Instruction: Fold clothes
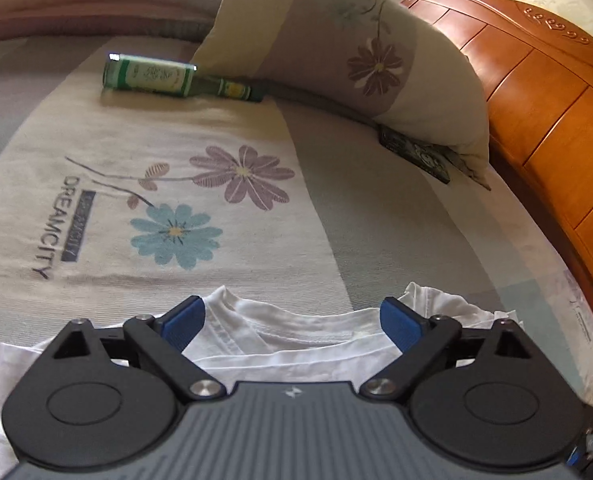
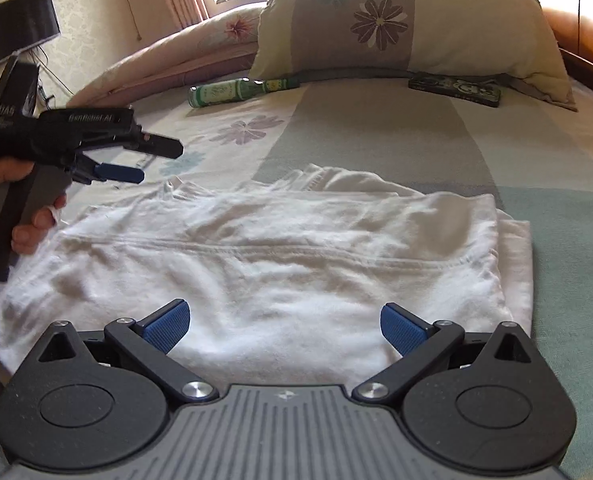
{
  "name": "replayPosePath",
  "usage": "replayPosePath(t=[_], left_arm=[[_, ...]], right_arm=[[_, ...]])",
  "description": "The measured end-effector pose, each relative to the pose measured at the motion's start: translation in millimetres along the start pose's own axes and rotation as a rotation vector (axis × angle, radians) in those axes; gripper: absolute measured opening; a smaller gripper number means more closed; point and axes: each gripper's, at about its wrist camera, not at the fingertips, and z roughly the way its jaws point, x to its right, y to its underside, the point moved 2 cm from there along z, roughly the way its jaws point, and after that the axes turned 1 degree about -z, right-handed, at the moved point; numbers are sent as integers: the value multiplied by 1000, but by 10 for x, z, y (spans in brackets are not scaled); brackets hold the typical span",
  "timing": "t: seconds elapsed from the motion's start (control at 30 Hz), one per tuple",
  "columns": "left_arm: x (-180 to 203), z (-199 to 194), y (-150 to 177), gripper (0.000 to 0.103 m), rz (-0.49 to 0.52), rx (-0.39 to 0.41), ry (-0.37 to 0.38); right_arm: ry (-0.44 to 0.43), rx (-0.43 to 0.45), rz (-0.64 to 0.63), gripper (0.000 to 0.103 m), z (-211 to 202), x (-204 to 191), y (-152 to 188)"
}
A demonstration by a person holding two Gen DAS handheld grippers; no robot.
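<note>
1. On my left, the left gripper point(image 2: 136, 162) hovers over the near-left corner of the white T-shirt point(image 2: 256, 264), held in a hand point(image 2: 20, 204); its fingers are spread and pinch nothing.
2. From its own camera, that gripper looks across the shirt's neckline point(image 1: 296, 326), which lies flat on the bed point(image 1: 376, 208).
3. In the middle, the T-shirt lies bunched into a rough rectangle on the bed sheet — a hem seam runs across the top layer and a second layer peeks out along the right edge, so I judge it at least partly folded.
4. The surface is wrinkled and the edges don't line up; I'd say smoothing or another fold could remain, though this could equally be a finished, loose fold.
5. On my right, the right gripper point(image 2: 286, 328) hangs above the shirt's near edge, fingers wide apart, holding nothing.
6. Beyond, a green bottle point(image 2: 236, 92) and a pillow point(image 2: 436, 28) sit well apart from the shirt.
</note>
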Motion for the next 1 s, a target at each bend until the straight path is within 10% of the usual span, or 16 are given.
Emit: replayPosePath(t=[0.23,0.57,1.0], left_arm=[[-74,-383,281,95,78,65,-99],[-451,-500,411,95,-61,77,-88],[-421,-413,461,95,-54,53,-81]], right_arm=[[18,-17,-83,103,413,-118,-589],[35,-74,-88,103,1333,-17,-946],[59,-113,-77,103,993,78,-799]])
